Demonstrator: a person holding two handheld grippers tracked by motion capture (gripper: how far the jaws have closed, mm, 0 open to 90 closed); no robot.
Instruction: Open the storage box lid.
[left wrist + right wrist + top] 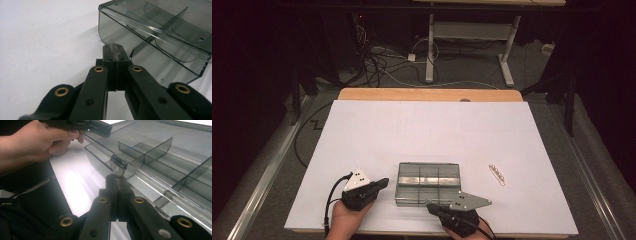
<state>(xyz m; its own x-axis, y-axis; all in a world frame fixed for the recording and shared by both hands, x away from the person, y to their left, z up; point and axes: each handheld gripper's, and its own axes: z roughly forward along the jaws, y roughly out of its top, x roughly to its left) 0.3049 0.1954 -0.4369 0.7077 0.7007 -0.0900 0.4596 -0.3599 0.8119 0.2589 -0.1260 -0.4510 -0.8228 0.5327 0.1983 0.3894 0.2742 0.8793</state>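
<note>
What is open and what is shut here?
clear divided box: lid shut, latch fastened, flat on the table.
left gripper: jaws shut, holding nothing, beside the box's corner.
right gripper: jaws shut, tip at the latch.
small strip: lying flat, untouched.

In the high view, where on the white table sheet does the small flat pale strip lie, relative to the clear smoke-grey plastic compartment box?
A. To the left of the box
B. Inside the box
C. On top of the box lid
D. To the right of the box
D: the small flat pale strip lies on the white table sheet, apart from the clear smoke-grey plastic compartment box, on its right.
</note>
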